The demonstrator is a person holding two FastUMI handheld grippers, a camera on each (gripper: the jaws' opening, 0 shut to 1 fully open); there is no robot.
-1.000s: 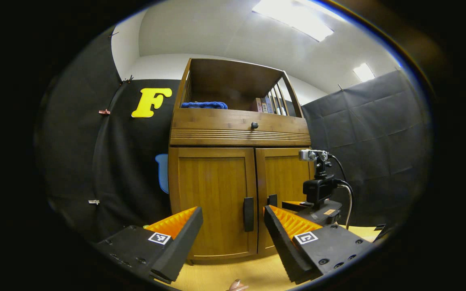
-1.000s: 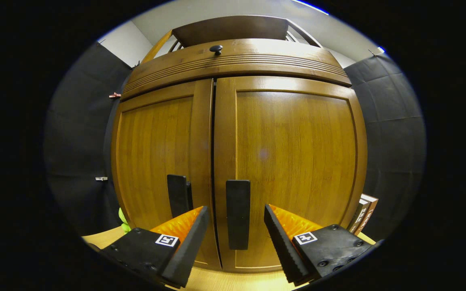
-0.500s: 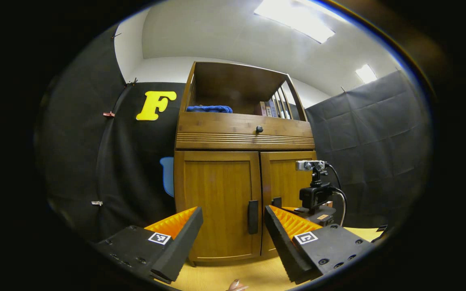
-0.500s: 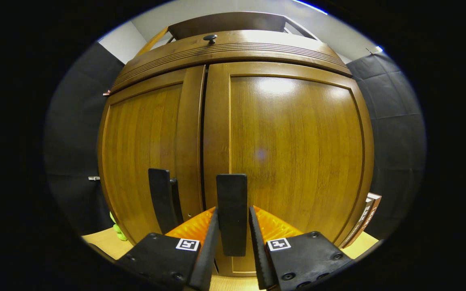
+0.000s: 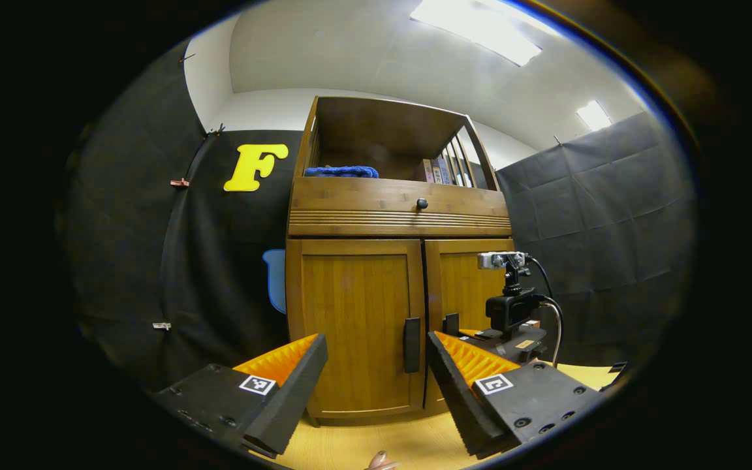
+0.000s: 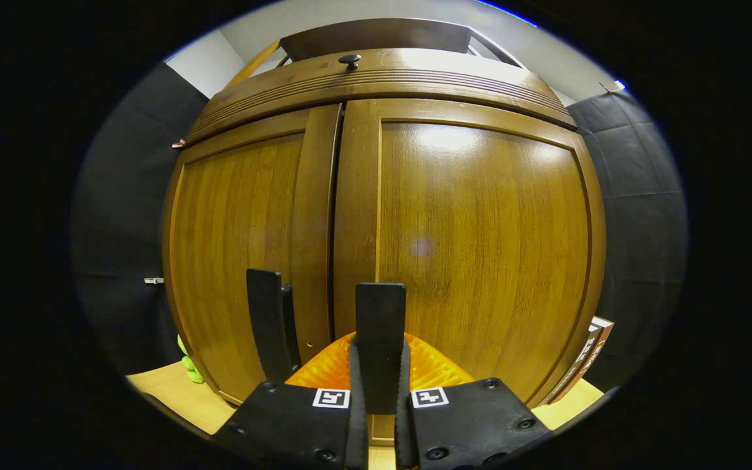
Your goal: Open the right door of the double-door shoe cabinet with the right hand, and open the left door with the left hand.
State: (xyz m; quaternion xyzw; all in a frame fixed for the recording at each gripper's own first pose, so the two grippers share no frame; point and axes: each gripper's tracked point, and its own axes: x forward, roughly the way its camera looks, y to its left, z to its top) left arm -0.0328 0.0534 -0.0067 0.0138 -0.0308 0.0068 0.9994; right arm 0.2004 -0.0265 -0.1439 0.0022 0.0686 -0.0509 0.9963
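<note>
In the right gripper view the right gripper [image 6: 379, 398] has its fingers [image 6: 356, 391] drawn in tight on both sides of the right door handle [image 6: 380, 326], a dark upright bar, so the handle is clamped between them. That handle sits at the inner edge of the right door [image 6: 480, 241], low down. Just left of it, across the narrow seam, stands the left door handle [image 6: 265, 320] on the left door [image 6: 239, 241]. Both doors lie flush with the cabinet front.

In the left gripper view the left gripper [image 5: 376, 385] has its fingers [image 5: 297, 378] spread wide with nothing between them, well short of the shoe cabinet [image 5: 399, 261], which stands at the far edge of the tabletop [image 5: 376, 444]. The left door handle appears in the gap between the fingers, farther off. The right gripper with its camera mount is seen at the right door, by the handle.

Above the doors runs a drawer [image 5: 399, 205] with a small knob [image 5: 422, 203]. On the open shelf above lie a blue cloth [image 5: 341, 172] and some books [image 5: 438, 171]
</note>
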